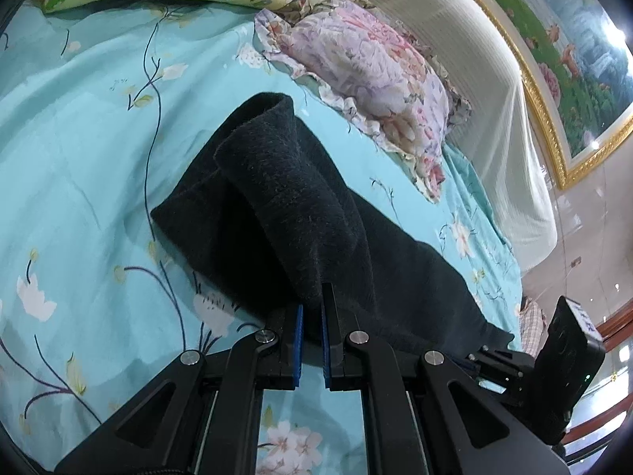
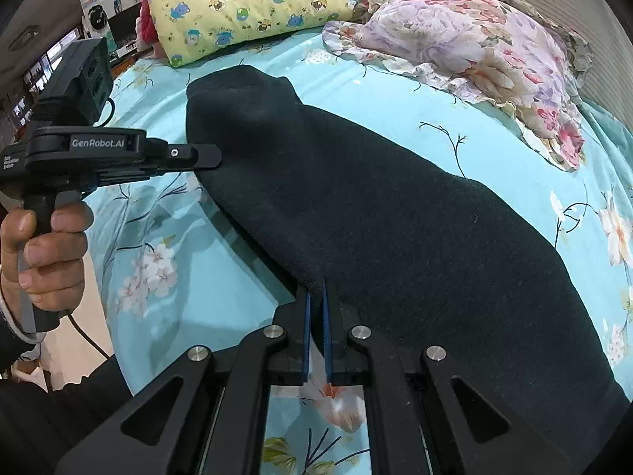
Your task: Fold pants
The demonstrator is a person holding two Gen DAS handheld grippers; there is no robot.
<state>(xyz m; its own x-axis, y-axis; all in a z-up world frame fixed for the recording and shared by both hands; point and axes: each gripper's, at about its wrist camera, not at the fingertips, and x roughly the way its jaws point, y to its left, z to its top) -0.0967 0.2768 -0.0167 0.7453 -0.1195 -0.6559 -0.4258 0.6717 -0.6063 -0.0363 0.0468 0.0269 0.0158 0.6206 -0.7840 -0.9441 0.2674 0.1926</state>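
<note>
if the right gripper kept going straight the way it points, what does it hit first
The right gripper is already shut on the edge of the dark pants, so it would push straight into that fabric, with the floral pillow far beyond, probably off-line.

Open sheet (image 1: 79, 150) lay left of the pants (image 1: 285, 206); pillows (image 2: 467, 51) blocked the far side, headboard (image 1: 474, 79) beyond.

I see a turquoise floral bedsheet (image 1: 79, 126), a yellow cartoon-print pillow (image 2: 253, 4), a ruffled floral pillow (image 2: 467, 43), and a gold-framed landscape painting (image 1: 569, 63).
</note>
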